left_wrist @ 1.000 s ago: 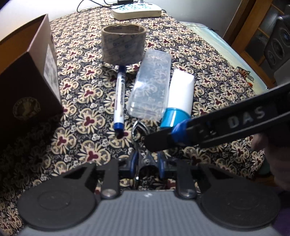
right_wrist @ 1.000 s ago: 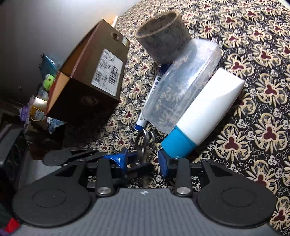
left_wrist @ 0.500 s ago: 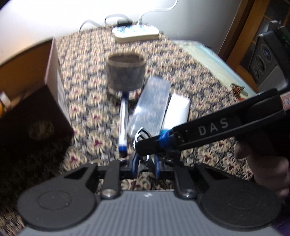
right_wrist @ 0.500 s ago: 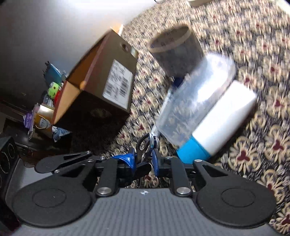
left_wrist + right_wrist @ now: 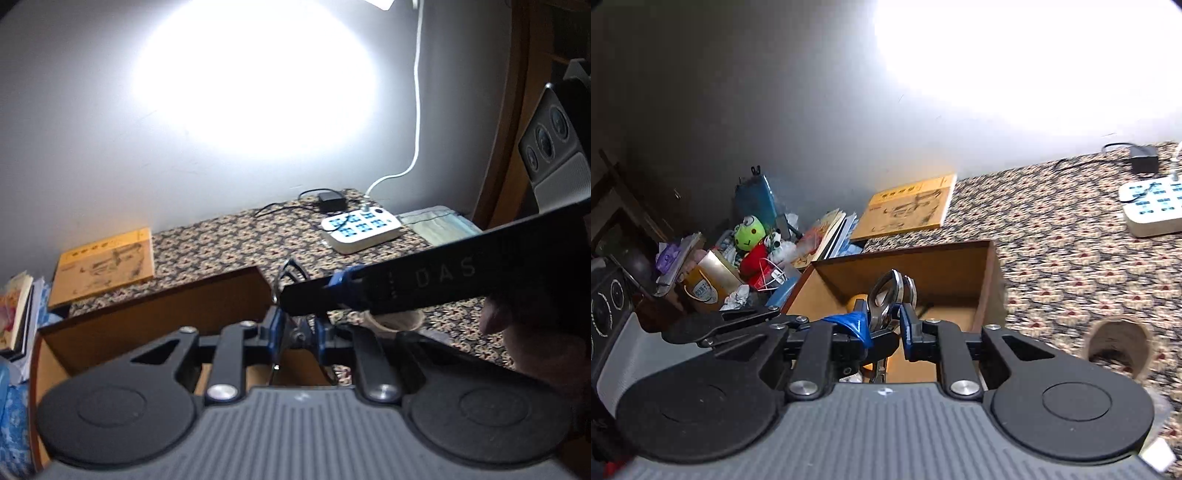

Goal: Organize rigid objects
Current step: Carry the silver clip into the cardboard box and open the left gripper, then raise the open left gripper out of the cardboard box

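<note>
Brown cardboard makes up the open box (image 5: 991, 273) that stands on the patterned cloth (image 5: 1071, 258), its mouth turned up and both tools hanging over it. Inside, the right wrist view shows a rounded yellow-orange thing (image 5: 857, 301) low against the near-left wall and a pale scrap further down; what either is cannot be told, since the tools hide most of the floor. The small metal piece (image 5: 886, 299), shiny and with a loop at its top, is off the cloth and above the box opening. The right gripper (image 5: 884, 325) is clamped tight on it, blue pads on either side. The left gripper (image 5: 297, 332) has just been closing its jaws, and the same metal piece (image 5: 286, 269) sits pinched between its pads, the loop rising above them. In the left wrist view the right gripper (image 5: 295, 299) reaches in from the right, held by a hand (image 5: 535, 332); in the right wrist view the left gripper (image 5: 855, 325) comes in from the left. Right of the box a tape roll (image 5: 1119, 347) stands on the cloth, apart from the box. A white power strip (image 5: 1148, 206) lies near the wall, and a yellow booklet (image 5: 908, 210) lies behind the box
</note>
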Tool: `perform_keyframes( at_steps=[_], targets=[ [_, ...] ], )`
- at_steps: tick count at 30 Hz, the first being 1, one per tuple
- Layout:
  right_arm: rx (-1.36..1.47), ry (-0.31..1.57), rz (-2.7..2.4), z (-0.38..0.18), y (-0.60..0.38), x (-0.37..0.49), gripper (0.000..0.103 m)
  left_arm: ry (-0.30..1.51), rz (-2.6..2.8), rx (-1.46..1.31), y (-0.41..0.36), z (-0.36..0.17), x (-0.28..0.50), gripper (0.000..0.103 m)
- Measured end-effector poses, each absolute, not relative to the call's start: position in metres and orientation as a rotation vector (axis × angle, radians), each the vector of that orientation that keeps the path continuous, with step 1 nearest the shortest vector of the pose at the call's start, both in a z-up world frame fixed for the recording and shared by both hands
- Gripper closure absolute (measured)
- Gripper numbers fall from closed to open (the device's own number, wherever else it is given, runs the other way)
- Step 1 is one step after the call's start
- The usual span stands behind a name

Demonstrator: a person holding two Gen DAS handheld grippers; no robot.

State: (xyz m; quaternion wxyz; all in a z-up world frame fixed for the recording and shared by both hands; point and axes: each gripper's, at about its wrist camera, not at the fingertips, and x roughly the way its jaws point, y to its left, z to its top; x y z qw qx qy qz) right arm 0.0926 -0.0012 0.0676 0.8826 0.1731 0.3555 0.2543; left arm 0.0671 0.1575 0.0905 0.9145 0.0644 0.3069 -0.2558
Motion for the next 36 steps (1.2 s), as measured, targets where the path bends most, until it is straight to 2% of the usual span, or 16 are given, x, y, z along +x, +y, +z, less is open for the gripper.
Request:
perform_keyframes(
  at_steps=[7, 14, 24, 29, 31, 32, 33, 34, 36],
  targets=[
    [0.307, 0.92, 0.531, 0.014, 0.089, 0.127, 0.103, 0.859, -0.471, -0.003, 0.241, 0.025, 0.108, 0.089],
    [0.295, 1.046, 0.494, -0.022, 0.122, 0.135, 0.103, 0.988, -0.461, -0.092, 0.272, -0.02, 0.118, 0.089],
    [0.31, 0.974, 0.465, -0.003, 0.114, 0.134, 0.102, 0.932, -0.471, -0.088, 0.262, -0.004, 0.124, 0.09],
    [0.321, 1.059, 0.427, -0.02, 0.116, 0.147, 0.099, 1.017, -0.445, -0.034, 0.247, -0.018, 0.133, 0.089],
    [0.374, 1.094, 0.408, -0.031, 0.115, 0.148, 0.095, 1.065, -0.42, -0.028, 0.247, -0.027, 0.136, 0.086],
    [0.418, 1.091, 0.409, -0.033, 0.111, 0.146, 0.094, 1.071, -0.4, -0.016, 0.247, -0.029, 0.136, 0.073],
    [0.475, 1.074, 0.426, -0.033, 0.105, 0.144, 0.094, 1.067, -0.373, -0.003, 0.248, -0.029, 0.135, 0.051],
    [0.53, 1.064, 0.444, -0.032, 0.098, 0.142, 0.094, 1.056, -0.355, -0.002, 0.25, -0.028, 0.133, 0.046],
    [0.603, 1.029, 0.457, -0.026, 0.083, 0.136, 0.094, 1.042, -0.342, -0.014, 0.255, -0.024, 0.13, 0.047]
  ],
)
